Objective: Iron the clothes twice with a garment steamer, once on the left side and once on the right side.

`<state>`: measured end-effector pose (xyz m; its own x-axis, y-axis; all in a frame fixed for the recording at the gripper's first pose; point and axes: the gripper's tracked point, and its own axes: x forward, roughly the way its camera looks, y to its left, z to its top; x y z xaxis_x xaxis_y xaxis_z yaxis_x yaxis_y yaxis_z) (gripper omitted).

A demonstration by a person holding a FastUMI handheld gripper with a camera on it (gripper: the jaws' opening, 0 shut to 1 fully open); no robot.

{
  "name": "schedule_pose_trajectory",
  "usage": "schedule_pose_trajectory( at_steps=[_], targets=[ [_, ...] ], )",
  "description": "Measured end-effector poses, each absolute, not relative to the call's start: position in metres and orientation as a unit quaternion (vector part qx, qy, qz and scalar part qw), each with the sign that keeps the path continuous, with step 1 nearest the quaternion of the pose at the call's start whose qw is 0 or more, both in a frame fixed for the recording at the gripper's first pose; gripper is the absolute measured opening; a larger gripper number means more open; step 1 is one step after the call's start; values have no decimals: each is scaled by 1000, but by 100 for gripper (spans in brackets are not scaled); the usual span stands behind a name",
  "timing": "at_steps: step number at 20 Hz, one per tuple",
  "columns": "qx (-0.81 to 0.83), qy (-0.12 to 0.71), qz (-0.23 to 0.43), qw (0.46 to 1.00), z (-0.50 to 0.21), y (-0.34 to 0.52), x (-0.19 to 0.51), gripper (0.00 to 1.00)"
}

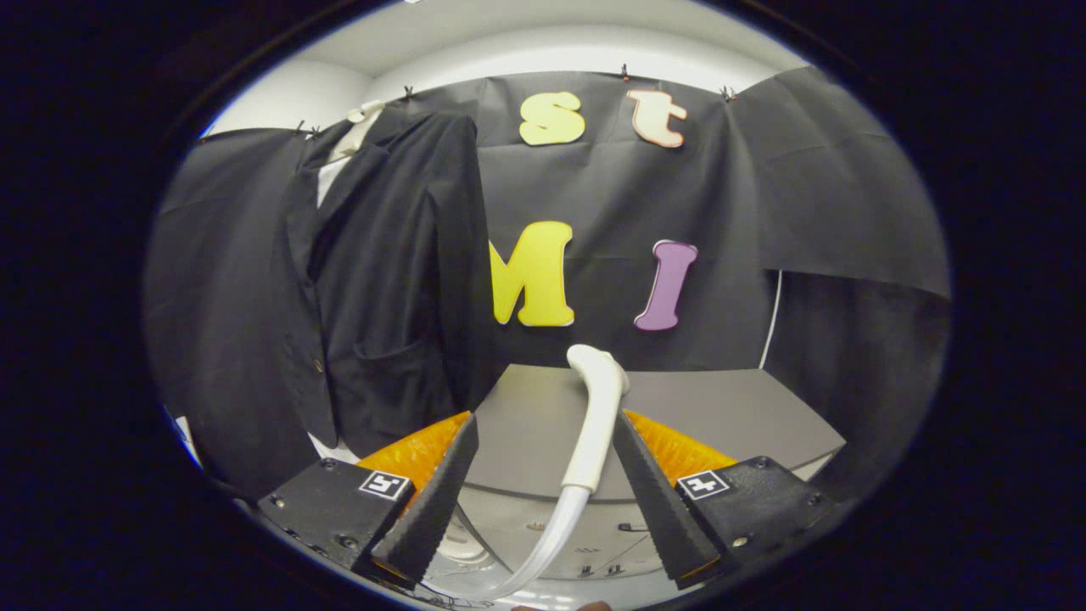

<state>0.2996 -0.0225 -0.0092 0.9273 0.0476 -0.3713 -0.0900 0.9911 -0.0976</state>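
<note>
Fingers of the tool point(543, 501) are standing spread apart, pressing on nothing, with the steamer point(594, 424) rising between them. Its white handle is leaning close against the inner edge of the finger at 3 o'clock, though whether it is touching that finger I cannot tell, while a clear gap is separating it from the finger at 9 o'clock. A pale hose point(543, 543) is curving down from the handle's lower end toward 7 o'clock. Just beyond the fingertips, a grey worktop point(730, 416) is spreading toward 12 and 2 o'clock, and the steamer's rounded head is showing against its far edge. Farther off, at 10 o'clock from the fingers, a black jacket point(382, 280) is hanging upright against the booth's dark cloth wall point(764, 212), a white collar point(352, 136) peeking out at its neck.
</note>
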Motion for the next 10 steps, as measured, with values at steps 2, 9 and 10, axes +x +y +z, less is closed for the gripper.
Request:
schedule_pose_trajectory(
  at_steps=[2, 9, 10],
  targets=[
    [-56, 224, 25, 973, -19, -37, 330, 100],
    [-22, 373, -11, 927, -70, -72, 393, 100],
    [-23, 394, -19, 919, -74, -74, 397, 99]
  ],
)
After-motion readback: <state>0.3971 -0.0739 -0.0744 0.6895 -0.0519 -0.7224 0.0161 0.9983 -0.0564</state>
